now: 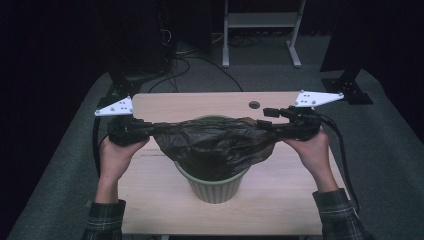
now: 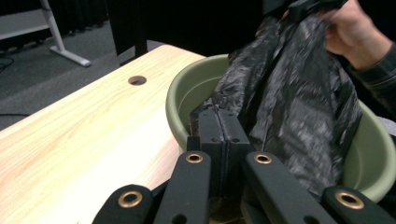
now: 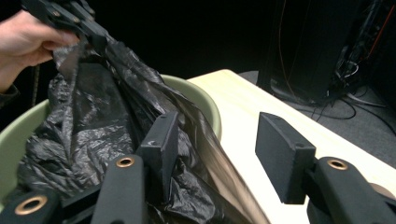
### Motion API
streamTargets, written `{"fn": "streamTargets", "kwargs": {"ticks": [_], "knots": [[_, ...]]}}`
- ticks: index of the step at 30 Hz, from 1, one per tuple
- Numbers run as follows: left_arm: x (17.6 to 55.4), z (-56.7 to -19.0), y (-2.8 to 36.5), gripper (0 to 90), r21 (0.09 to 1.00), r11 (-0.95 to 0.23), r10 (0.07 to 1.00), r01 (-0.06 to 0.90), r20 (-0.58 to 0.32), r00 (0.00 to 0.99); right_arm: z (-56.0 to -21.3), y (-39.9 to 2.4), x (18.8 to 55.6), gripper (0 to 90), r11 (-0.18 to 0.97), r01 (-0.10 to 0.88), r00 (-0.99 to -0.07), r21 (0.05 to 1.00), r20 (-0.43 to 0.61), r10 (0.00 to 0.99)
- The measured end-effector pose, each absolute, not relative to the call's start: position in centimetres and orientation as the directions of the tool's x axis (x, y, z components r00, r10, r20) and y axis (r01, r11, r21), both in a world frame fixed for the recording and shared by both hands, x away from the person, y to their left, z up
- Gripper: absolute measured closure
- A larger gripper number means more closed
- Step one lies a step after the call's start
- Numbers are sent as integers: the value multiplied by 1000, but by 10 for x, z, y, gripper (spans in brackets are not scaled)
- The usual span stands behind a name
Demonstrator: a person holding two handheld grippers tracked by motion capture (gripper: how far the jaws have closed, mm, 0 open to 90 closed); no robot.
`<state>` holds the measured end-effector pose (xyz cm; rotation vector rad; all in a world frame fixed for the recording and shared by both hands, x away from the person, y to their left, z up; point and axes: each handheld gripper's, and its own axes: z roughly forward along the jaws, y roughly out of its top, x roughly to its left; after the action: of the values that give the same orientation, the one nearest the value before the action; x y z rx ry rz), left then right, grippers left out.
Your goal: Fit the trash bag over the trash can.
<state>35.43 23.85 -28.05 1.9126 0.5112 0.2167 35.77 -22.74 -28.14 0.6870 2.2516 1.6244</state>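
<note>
Bag stretched crosswise over the bin at mid-desk; left gripper clamps its edge, right gripper gapes astride the other edge, not yet pinching.

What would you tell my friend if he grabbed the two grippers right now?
Left gripper: shut on the black bag's edge.
Right gripper: jaws apart, bag film lying between them, not pinched.
The bag hangs stretched above the green bin, which stands on the wooden table.
Done: bag spread over the opening.
Left: probably regrip on the right, then pull the edge over the rim.
</note>
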Motion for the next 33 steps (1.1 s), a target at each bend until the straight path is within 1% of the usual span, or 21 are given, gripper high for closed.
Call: {"fn": "streamTargets", "kwargs": {"ticks": [8, 9, 13, 17, 20, 21, 25, 26, 27, 28, 29, 30, 31, 33], "knots": [[359, -291, 246, 900, 906, -313, 478, 286, -110, 872, -286, -239, 348, 462, 278, 222, -848, 935, 44, 529], [359, -293, 251, 900, 903, -315, 494, 292, -107, 863, -293, -240, 342, 454, 278, 233, -854, 932, 60, 517], [358, -295, 261, 900, 900, -310, 518, 307, -111, 848, -303, -241, 332, 451, 279, 235, -860, 931, 65, 506], [354, -301, 280, 900, 902, -282, 546, 326, -129, 828, -321, -241, 318, 449, 279, 254, -870, 926, 92, 485], [352, -303, 284, 900, 901, -279, 546, 332, -135, 827, -326, -239, 315, 447, 286, 260, -876, 922, 101, 471], [351, -304, 285, 899, 901, -279, 544, 331, -136, 828, -327, -236, 313, 444, 299, 249, -880, 921, 86, 466], [350, -306, 285, 899, 901, -278, 540, 333, -141, 830, -325, -235, 314, 461, 281, 245, -881, 928, 92, 465], [349, -306, 284, 899, 902, -277, 538, 332, -141, 831, -324, -235, 315, 486, 275, 238, -882, 932, 89, 464], [349, -306, 284, 899, 902, -278, 535, 329, -139, 833, -321, -233, 317, 601, 273, 229, -882, 934, 81, 464], [349, -305, 283, 900, 901, -283, 533, 327, -136, 835, -320, -233, 317, 675, 275, 222, -882, 936, 72, 465], [349, -305, 283, 900, 901, -283, 533, 327, -136, 835, -320, -233, 317, 675, 275, 222, -882, 936, 72, 465], [348, -306, 284, 900, 900, -282, 537, 333, -140, 832, -320, -232, 316, 814, 276, 204, -890, 939, 61, 453], [348, -306, 284, 900, 900, -282, 537, 333, -140, 832, -320, -232, 316, 814, 276, 204, -890, 939, 61, 453], [347, -308, 287, 900, 896, -285, 541, 341, -143, 829, -321, -234, 309, 892, 285, 182, -902, 941, 45, 430]]}}
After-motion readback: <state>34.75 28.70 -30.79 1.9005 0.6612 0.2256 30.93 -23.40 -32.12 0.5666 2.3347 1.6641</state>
